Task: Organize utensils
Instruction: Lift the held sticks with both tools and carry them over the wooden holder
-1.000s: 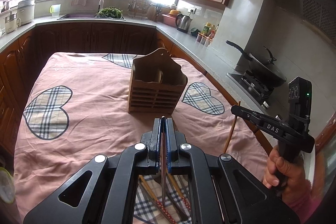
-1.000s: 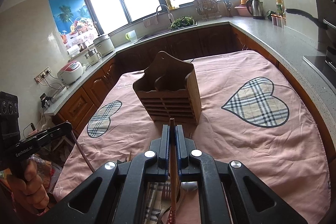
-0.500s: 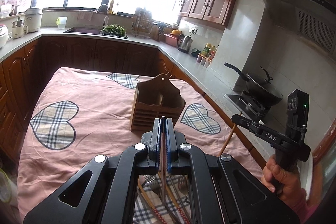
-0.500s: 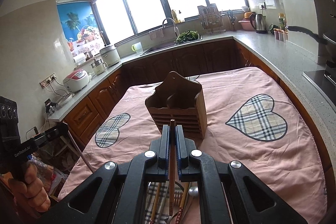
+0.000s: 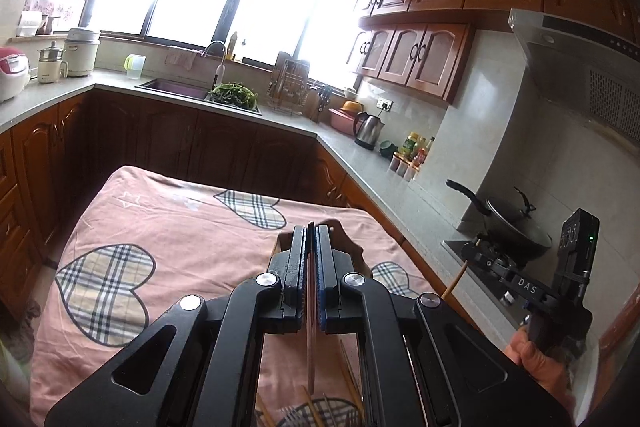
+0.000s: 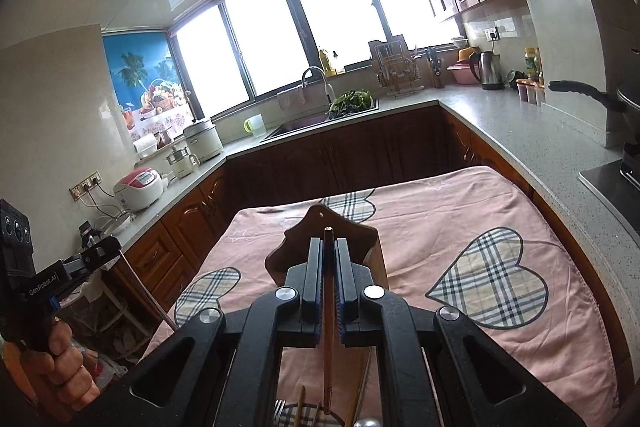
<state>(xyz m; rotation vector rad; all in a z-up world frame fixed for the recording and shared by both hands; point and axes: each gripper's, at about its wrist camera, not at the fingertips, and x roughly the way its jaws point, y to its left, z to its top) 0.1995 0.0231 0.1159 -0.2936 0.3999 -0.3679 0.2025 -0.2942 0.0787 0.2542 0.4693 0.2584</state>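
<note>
My left gripper [image 5: 311, 227] is shut on a dark reddish chopstick [image 5: 310, 359], held high above the table. My right gripper [image 6: 329, 241] is shut on a light wooden chopstick [image 6: 329, 327], also raised. The wooden utensil holder [image 6: 320, 239] stands mid-table on the pink cloth; in the left wrist view it is almost hidden behind my fingers [image 5: 298, 267]. More chopsticks [image 5: 348, 379] and a fork [image 6: 280, 409] lie on the cloth below the grippers. The right gripper shows in the left wrist view [image 5: 466, 253]; the left one shows in the right wrist view [image 6: 116, 245].
The table carries a pink cloth with plaid hearts [image 6: 492, 279]. A counter wraps around it with a sink [image 5: 176, 87], a kettle [image 5: 368, 131], rice cookers [image 6: 140, 187] and a wok on the stove [image 5: 516, 227].
Both grippers have risen and tilted upward with their chopsticks. The holder has dropped lower in both views and the loose utensils have nearly left the frames.
</note>
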